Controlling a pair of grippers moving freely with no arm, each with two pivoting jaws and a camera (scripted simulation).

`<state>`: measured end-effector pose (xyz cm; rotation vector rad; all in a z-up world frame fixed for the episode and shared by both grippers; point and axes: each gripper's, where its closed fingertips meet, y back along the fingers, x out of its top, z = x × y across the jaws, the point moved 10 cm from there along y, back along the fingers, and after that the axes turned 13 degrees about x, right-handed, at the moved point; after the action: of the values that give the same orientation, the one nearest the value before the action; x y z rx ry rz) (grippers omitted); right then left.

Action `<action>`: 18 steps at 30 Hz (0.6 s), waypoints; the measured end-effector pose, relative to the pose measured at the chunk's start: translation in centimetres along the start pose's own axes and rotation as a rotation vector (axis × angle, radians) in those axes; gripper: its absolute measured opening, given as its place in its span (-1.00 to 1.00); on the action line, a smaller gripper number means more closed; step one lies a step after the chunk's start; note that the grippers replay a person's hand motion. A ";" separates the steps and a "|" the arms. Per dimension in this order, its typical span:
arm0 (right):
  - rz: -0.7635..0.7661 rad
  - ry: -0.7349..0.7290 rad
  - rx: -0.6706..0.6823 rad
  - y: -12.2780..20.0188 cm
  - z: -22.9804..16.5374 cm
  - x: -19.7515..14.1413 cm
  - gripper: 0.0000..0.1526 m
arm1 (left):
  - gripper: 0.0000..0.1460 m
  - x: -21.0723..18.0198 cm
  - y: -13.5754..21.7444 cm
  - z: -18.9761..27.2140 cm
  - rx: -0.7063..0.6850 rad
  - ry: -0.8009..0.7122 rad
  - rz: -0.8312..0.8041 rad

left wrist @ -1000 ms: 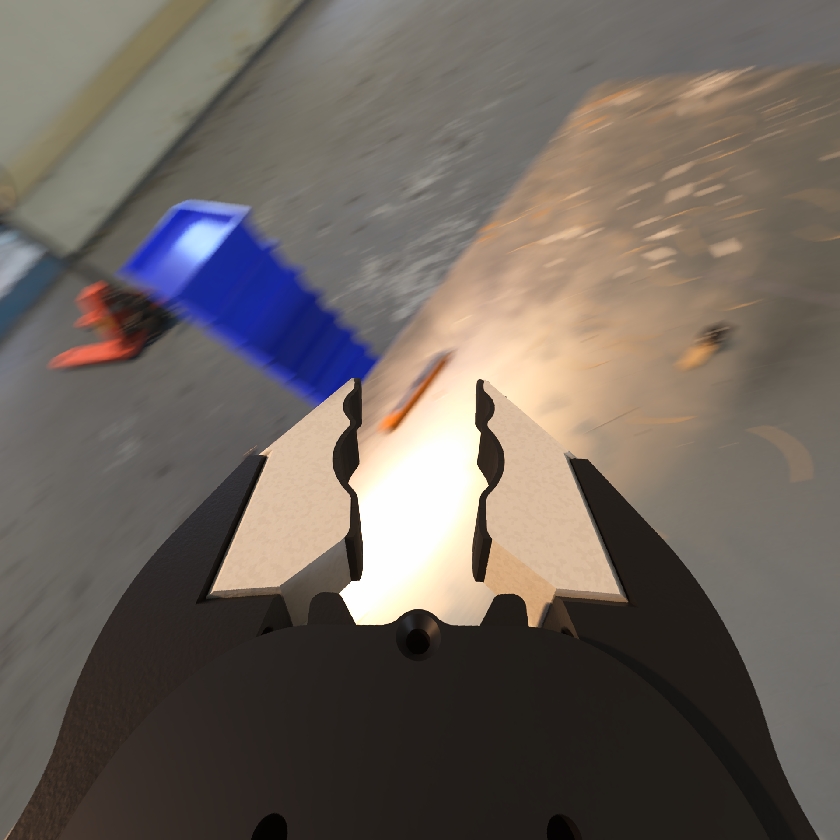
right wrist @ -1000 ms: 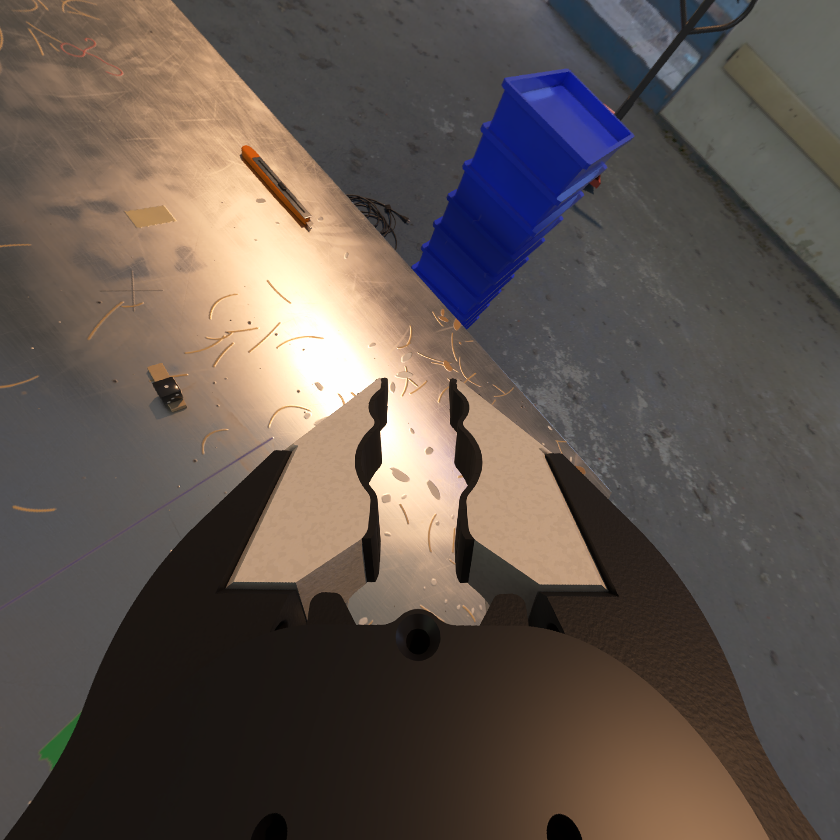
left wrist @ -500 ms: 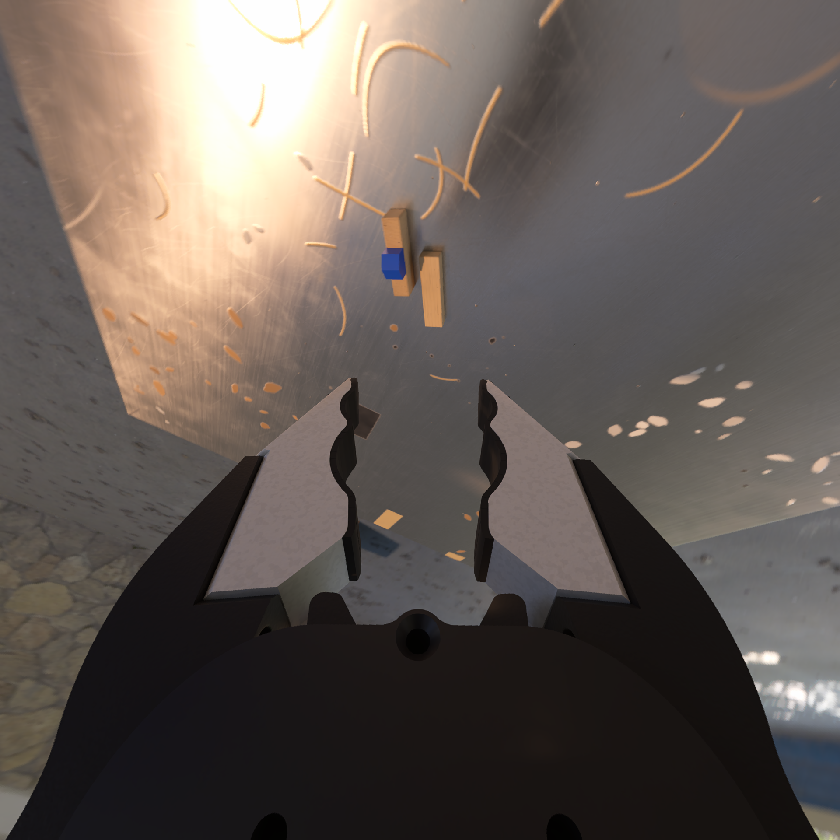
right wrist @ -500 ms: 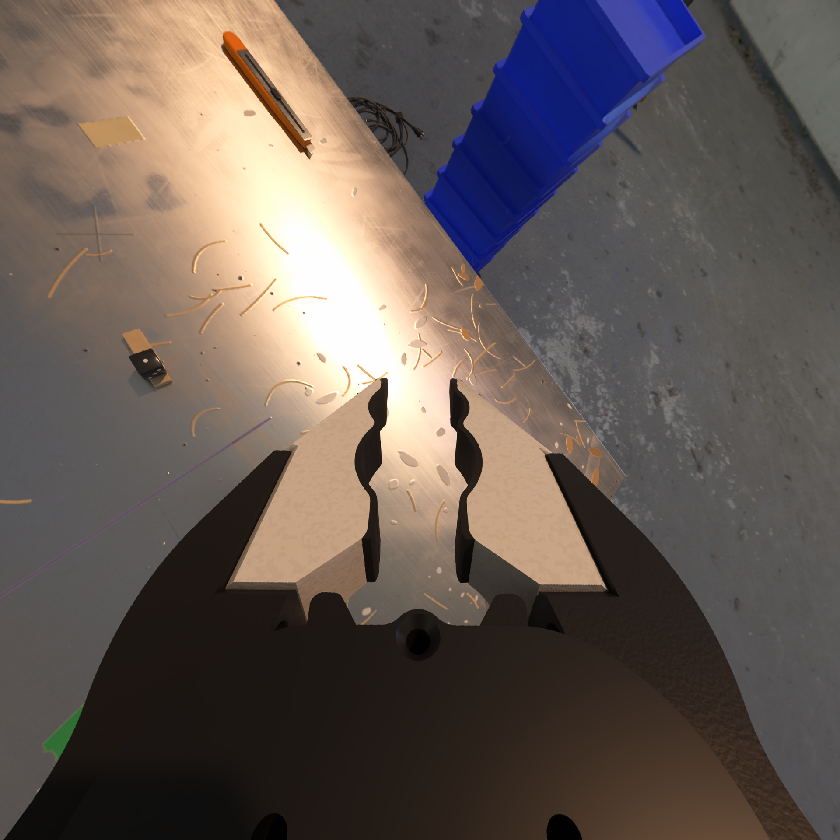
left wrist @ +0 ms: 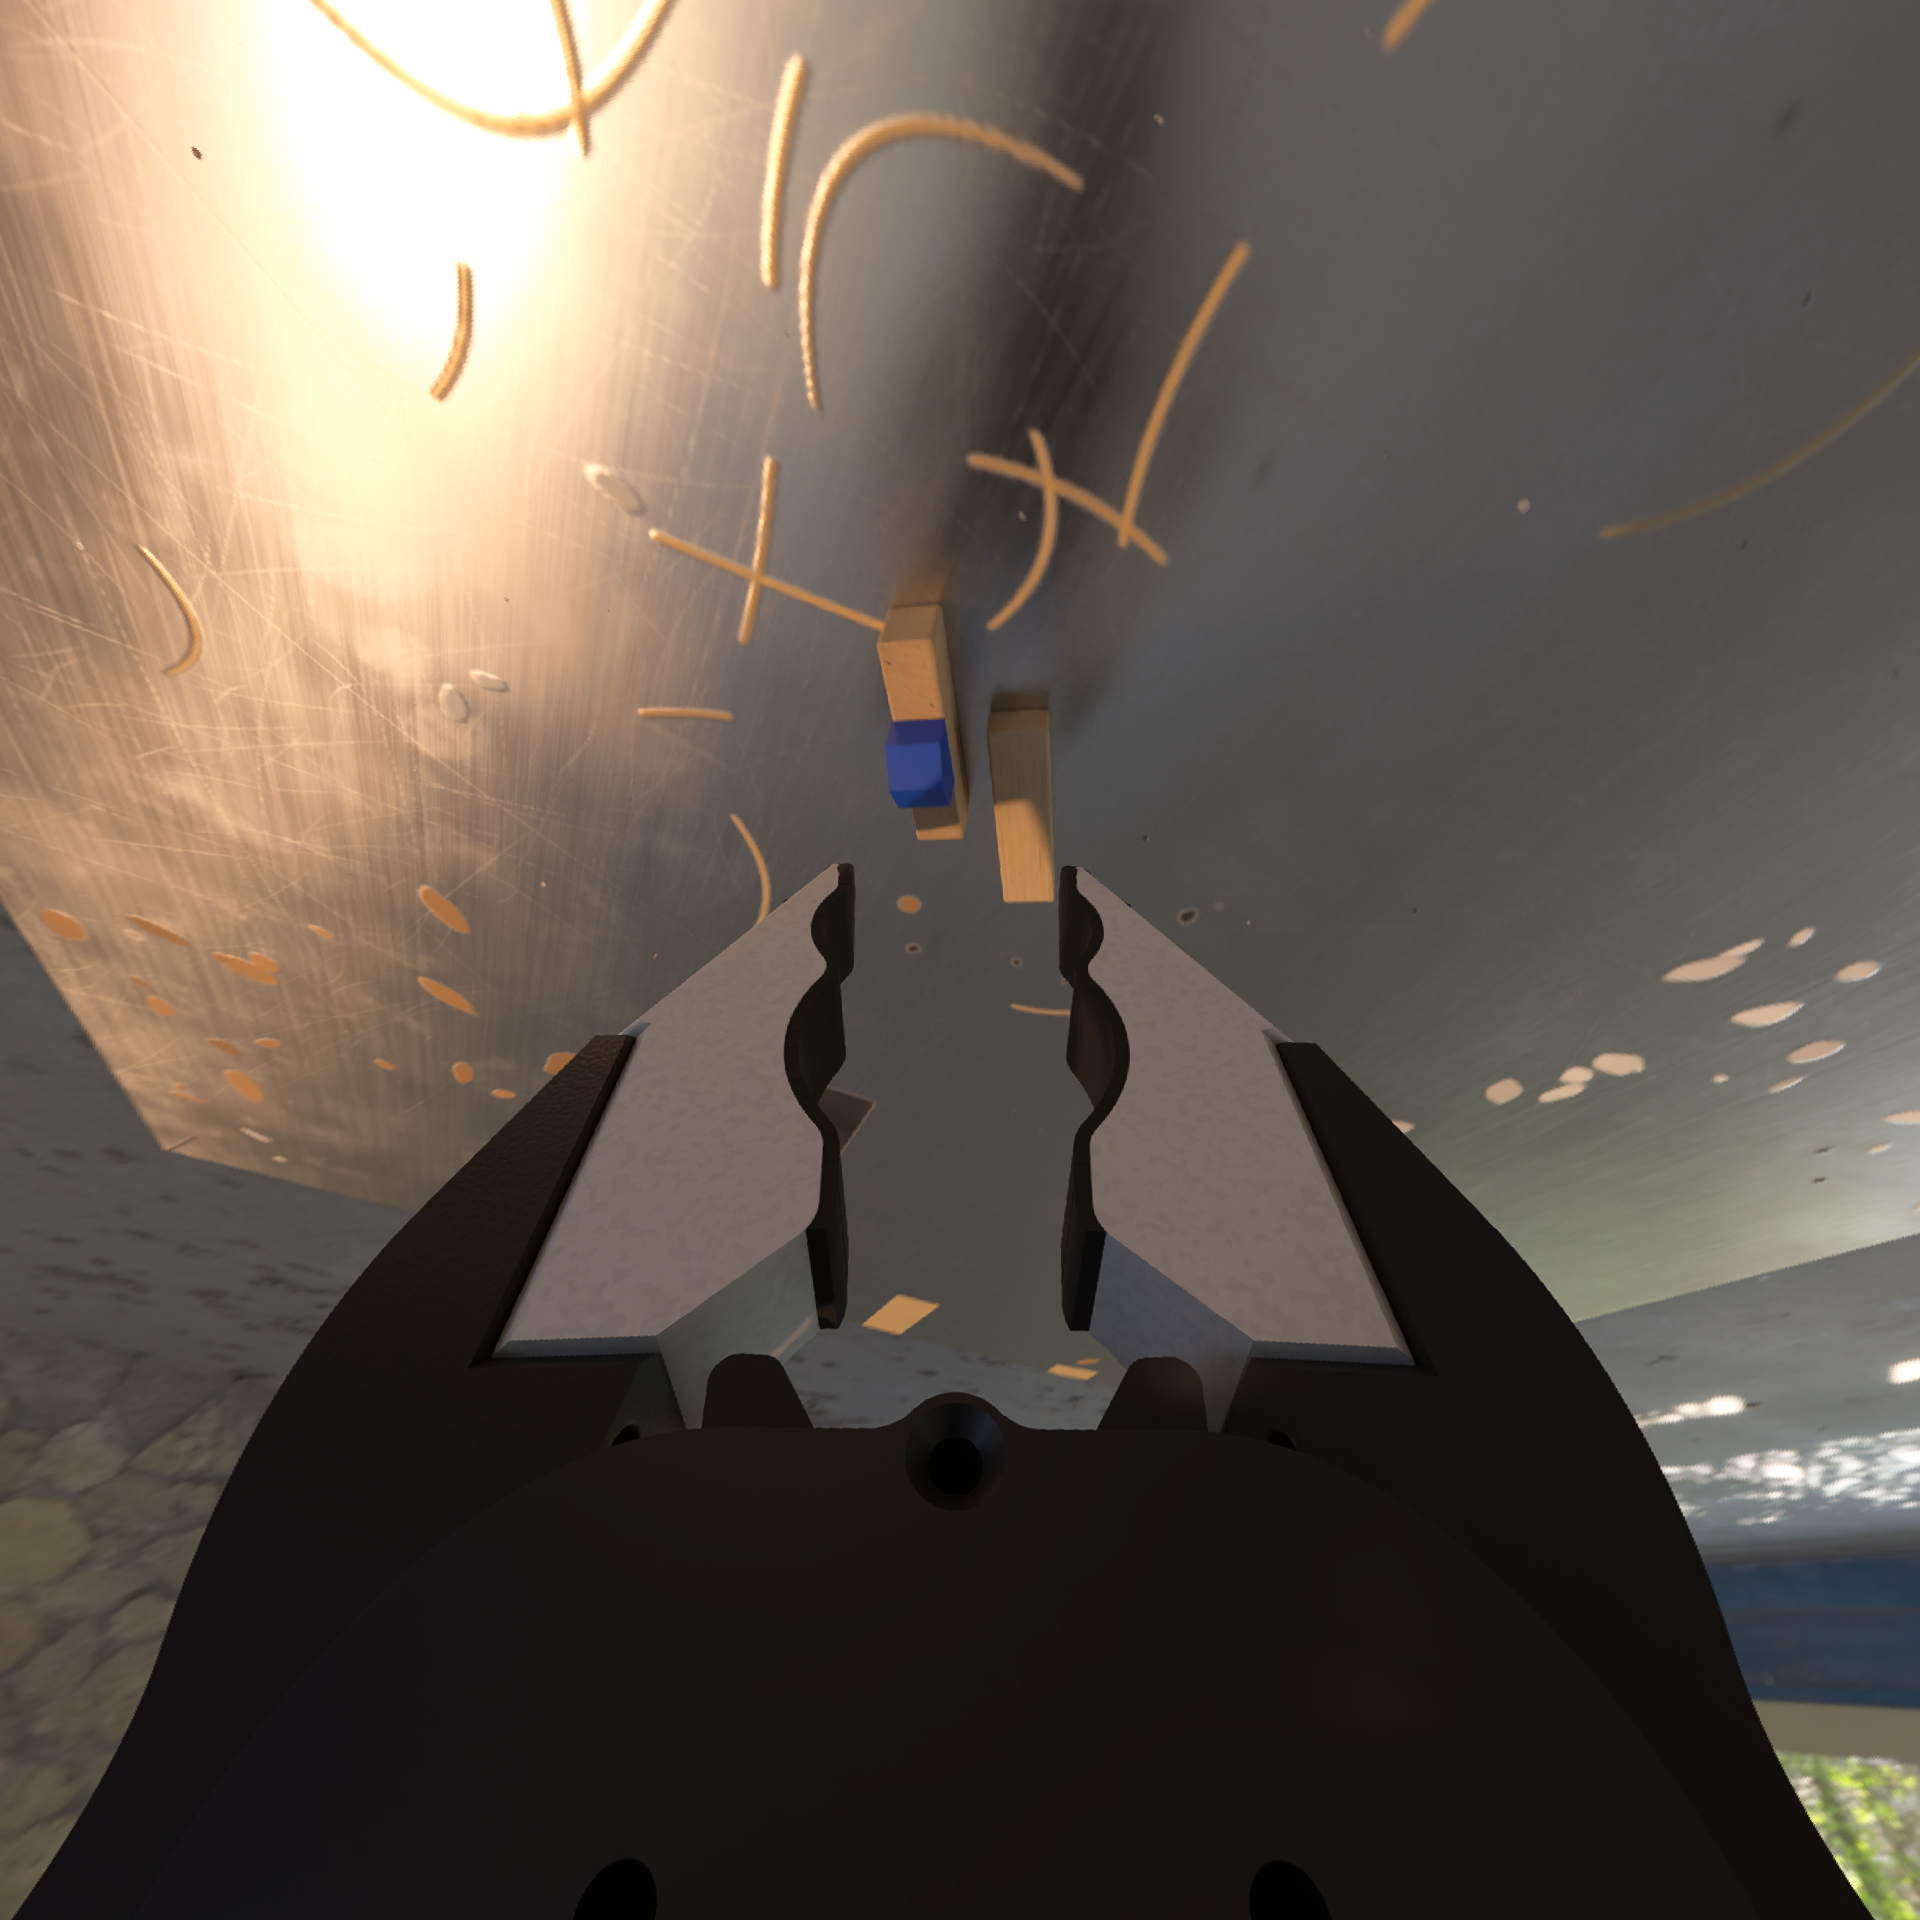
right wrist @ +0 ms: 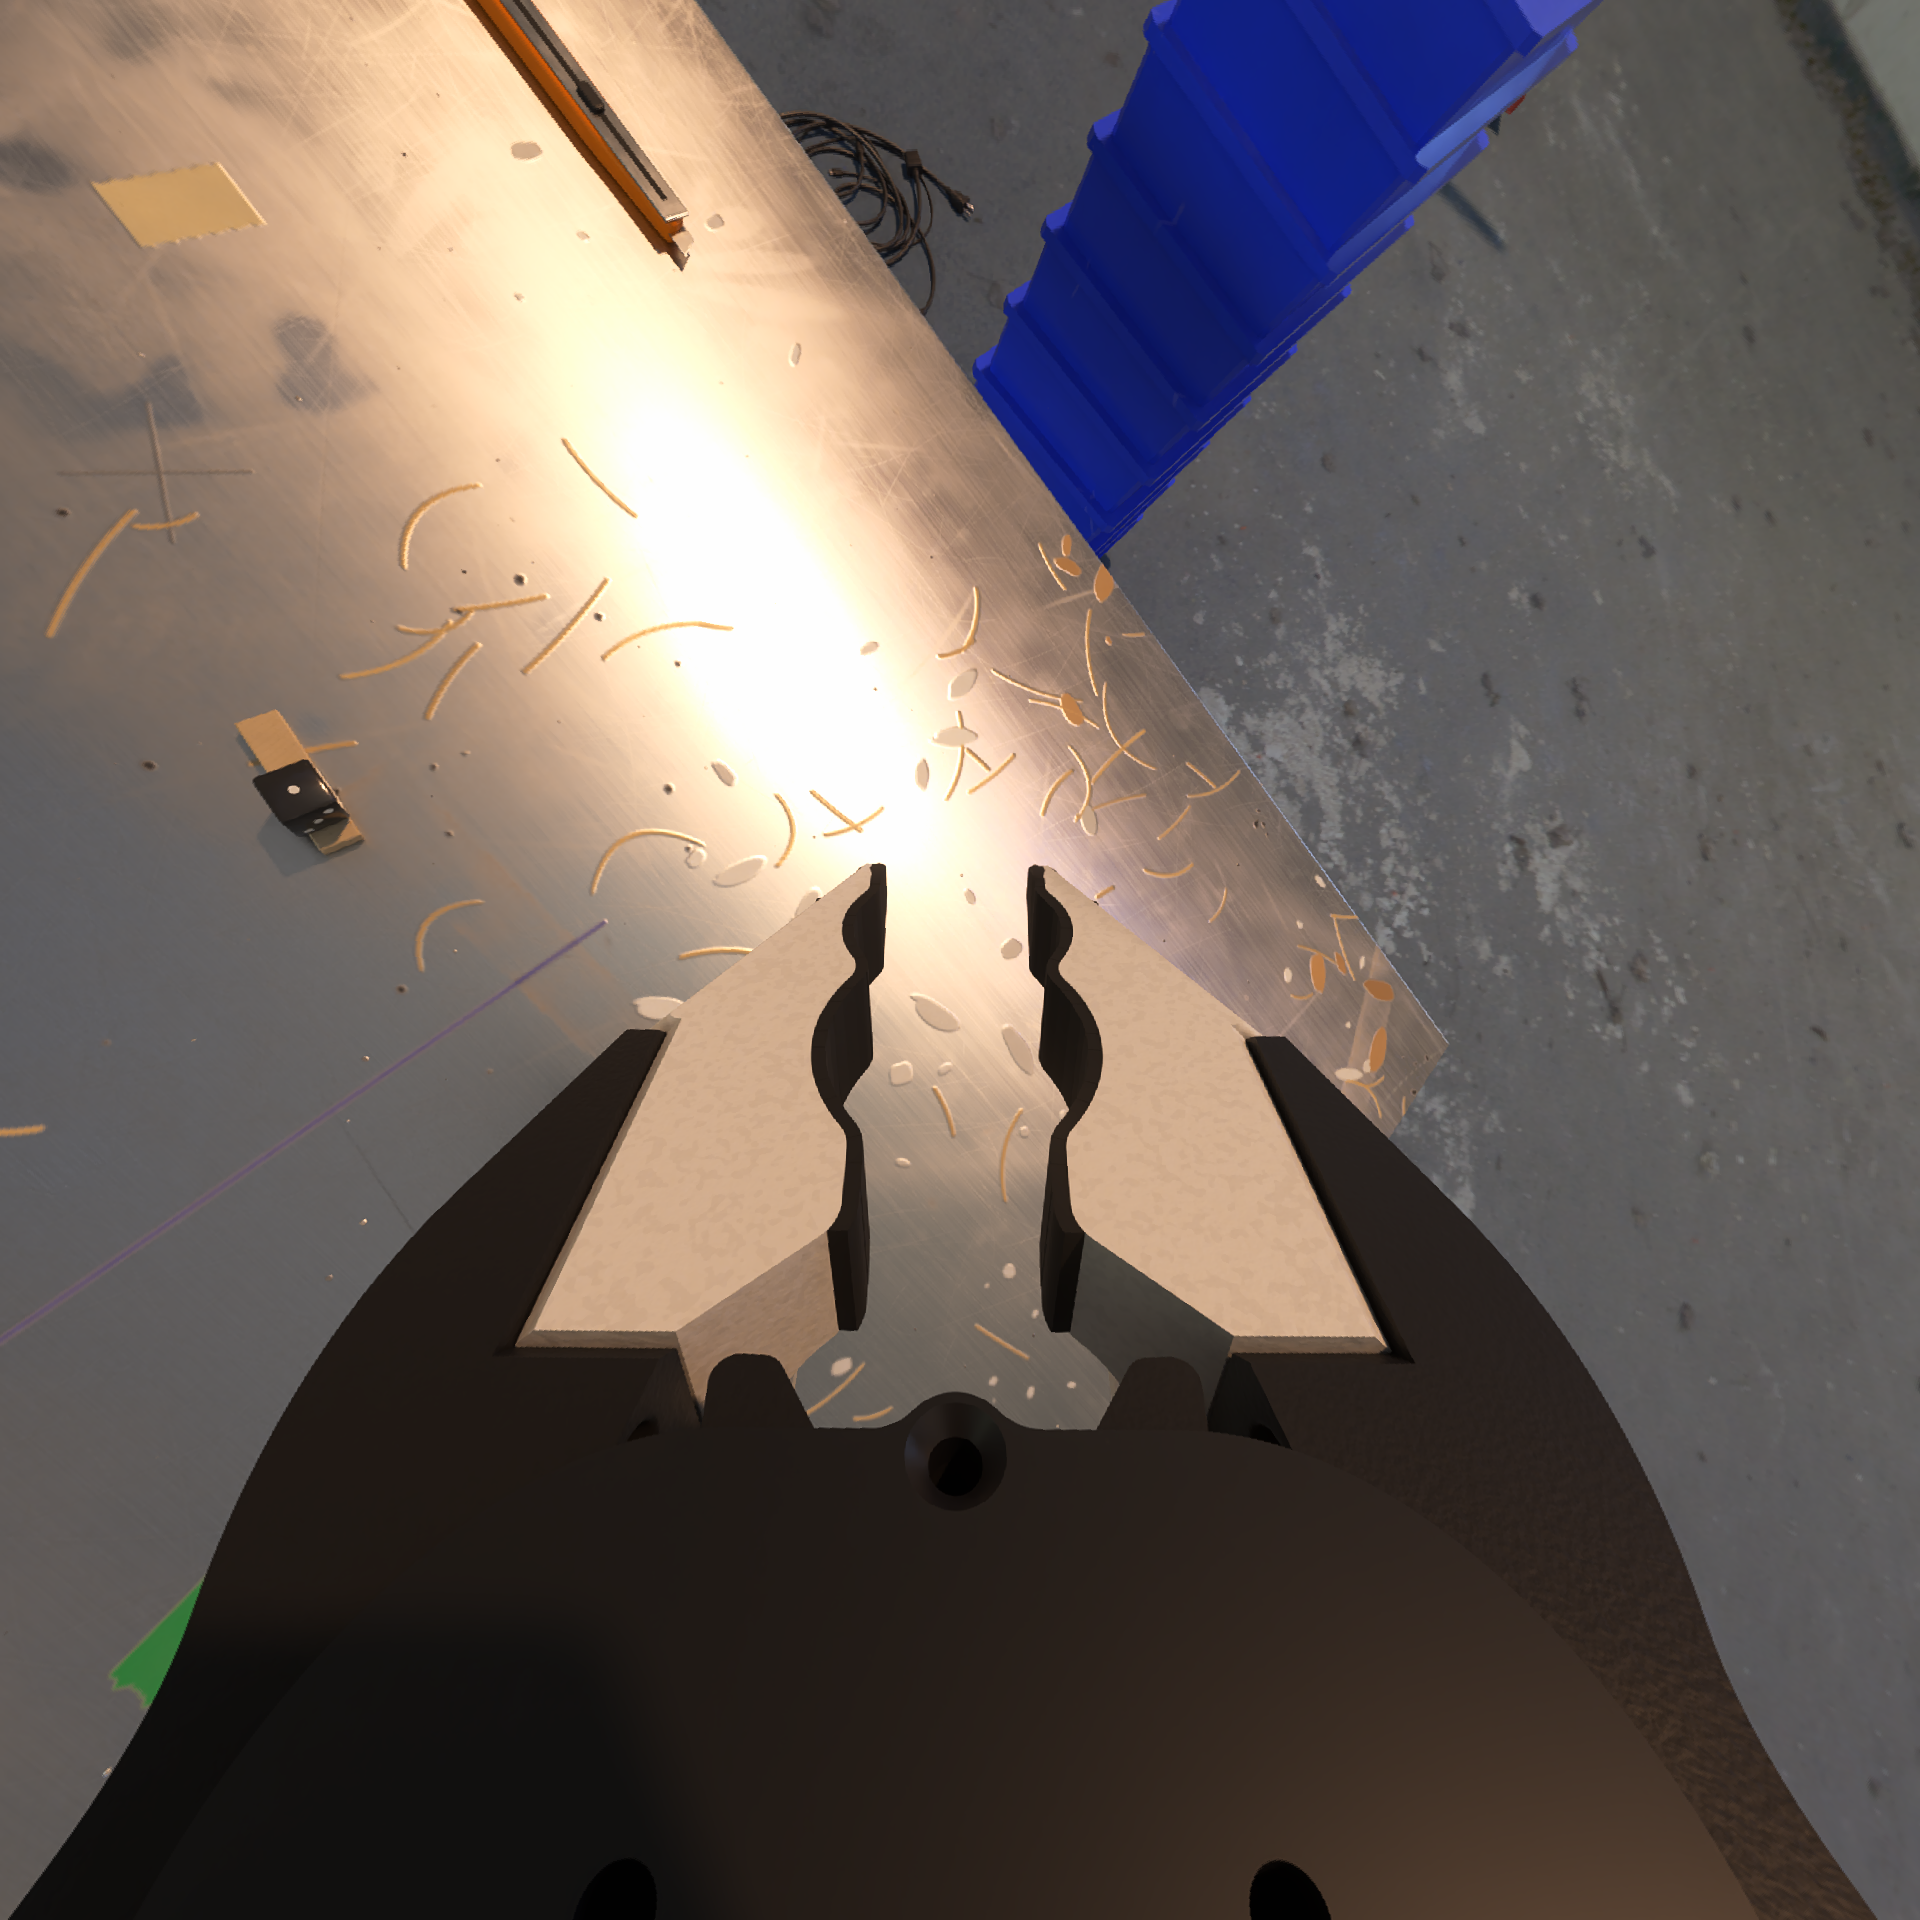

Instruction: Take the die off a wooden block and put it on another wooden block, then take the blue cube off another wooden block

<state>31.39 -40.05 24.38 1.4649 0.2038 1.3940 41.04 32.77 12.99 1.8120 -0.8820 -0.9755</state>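
Observation:
In the left wrist view a blue cube (left wrist: 917,764) sits on a wooden block (left wrist: 920,686); a second, bare wooden block (left wrist: 1022,795) lies right beside it. My left gripper (left wrist: 956,883) is open and empty, its tips a short way short of both blocks. In the right wrist view a black die (right wrist: 297,796) with white dots sits on a wooden block (right wrist: 272,740) at the left. My right gripper (right wrist: 956,883) is open and empty, well to the right of the die, above the metal table (right wrist: 312,1039).
An orange utility knife (right wrist: 582,114) lies at the table's far side. A stack of blue bins (right wrist: 1278,239) and a black cable (right wrist: 883,187) are on the floor past the table edge (right wrist: 1299,883). Wood shavings litter the table. A green tape patch (right wrist: 156,1652) shows low left.
The left gripper swung from facing the floor and bins to facing the table, then moved closer to the two blocks. The right gripper moved forward over the table; die and knife shifted in view.

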 end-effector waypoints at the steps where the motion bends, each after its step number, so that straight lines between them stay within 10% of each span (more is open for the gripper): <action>1: -0.001 -0.001 0.000 0.0 0.0 0.0 -0.65 | -0.49 0.0 -0.2 -0.2 -0.010 0.019 0.008; 18: 0.011 -0.015 0.003 0.7 -0.1 -0.5 -0.66 | -0.87 -0.1 -0.8 -1.0 -0.053 0.168 0.057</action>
<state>30.80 -40.66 24.52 1.4803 0.1887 1.3923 41.96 33.51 12.60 1.7857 -0.7917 -0.7907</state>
